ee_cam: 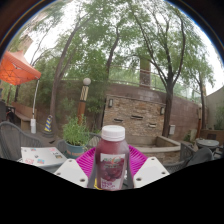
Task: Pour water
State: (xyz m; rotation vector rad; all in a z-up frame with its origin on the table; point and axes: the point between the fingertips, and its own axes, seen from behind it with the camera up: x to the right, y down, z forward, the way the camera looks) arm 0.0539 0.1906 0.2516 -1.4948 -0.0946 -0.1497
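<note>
Outdoor patio, daylight: tall green leafy trees, brown brick wall, orange awning, potted green plant, dark metal mesh chair.

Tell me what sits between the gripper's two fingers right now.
In the gripper view, a bottle with a white cap and dark red contents sits between the gripper fingers, against their pink pads.

Outdoor garden patio of a home: tall leafy green trees, a low brick wall, an orange awning, and a potted green plant.
</note>
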